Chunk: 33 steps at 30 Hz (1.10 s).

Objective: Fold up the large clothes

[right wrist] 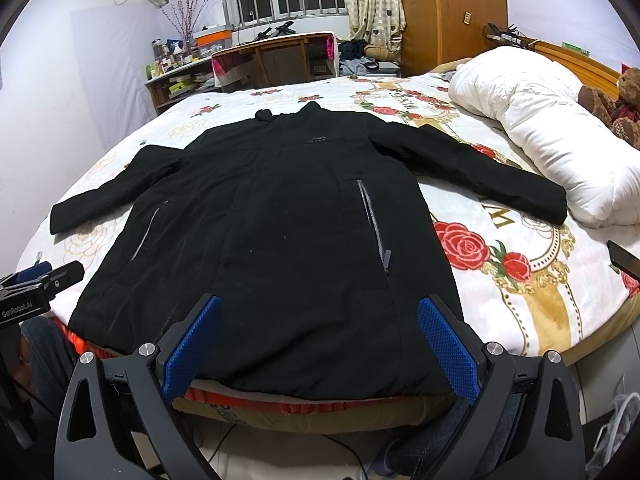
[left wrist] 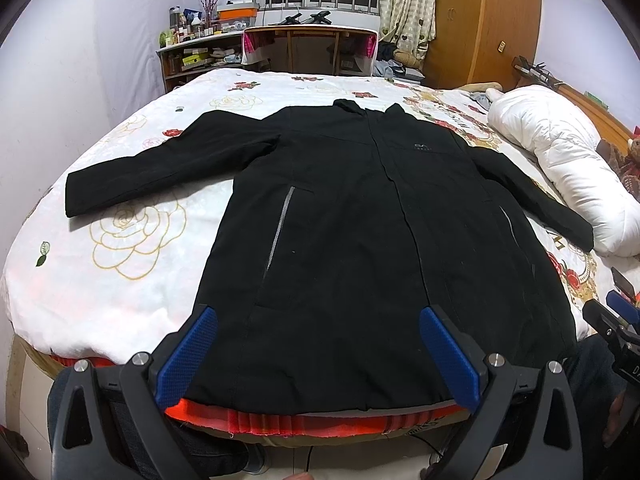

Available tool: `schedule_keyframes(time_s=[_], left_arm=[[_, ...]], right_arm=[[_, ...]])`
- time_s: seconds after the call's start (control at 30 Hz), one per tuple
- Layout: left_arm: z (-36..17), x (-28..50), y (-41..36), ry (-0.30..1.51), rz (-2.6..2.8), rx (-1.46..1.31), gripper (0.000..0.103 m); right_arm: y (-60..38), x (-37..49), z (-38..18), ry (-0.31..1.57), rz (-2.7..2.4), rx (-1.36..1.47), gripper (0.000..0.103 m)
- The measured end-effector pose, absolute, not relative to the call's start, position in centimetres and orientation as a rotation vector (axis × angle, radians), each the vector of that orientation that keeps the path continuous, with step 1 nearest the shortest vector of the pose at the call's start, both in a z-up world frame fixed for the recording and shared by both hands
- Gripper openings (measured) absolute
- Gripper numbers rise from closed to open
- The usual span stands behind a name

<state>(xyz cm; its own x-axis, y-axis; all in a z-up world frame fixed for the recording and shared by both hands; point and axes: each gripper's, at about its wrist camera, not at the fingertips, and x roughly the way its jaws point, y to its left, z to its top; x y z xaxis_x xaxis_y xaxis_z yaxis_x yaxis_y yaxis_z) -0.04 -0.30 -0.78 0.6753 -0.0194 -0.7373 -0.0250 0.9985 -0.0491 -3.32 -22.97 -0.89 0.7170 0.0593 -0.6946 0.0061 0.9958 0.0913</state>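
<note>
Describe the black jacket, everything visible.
The black jacket is long, matte and fleece-like. It lies flat, front up and closed, on the floral bedspread, collar away from the cameras, both sleeves spread outward, hem at the near bed edge. It has two slanted grey pocket zippers and a small grey chest logo. Its right-side cuff reaches the white duvet. Neither open gripper holds it.

A black jacket with grey pocket zips lies on a white bedspread printed with red and gold-outlined roses. Beside the jacket lies a plain white duvet. Each claw's pads are textured blue.
</note>
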Motion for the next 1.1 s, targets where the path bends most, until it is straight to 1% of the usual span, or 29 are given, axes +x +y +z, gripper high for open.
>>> schedule_keyframes(time_s=[1.1], left_arm=[[-1.25, 0.23, -0.21, 0.841, 0.002, -0.048, 0.103]], right_arm=[[-22.5, -3.1, -1.02, 0.77, 0.032, 0.084, 0.098]])
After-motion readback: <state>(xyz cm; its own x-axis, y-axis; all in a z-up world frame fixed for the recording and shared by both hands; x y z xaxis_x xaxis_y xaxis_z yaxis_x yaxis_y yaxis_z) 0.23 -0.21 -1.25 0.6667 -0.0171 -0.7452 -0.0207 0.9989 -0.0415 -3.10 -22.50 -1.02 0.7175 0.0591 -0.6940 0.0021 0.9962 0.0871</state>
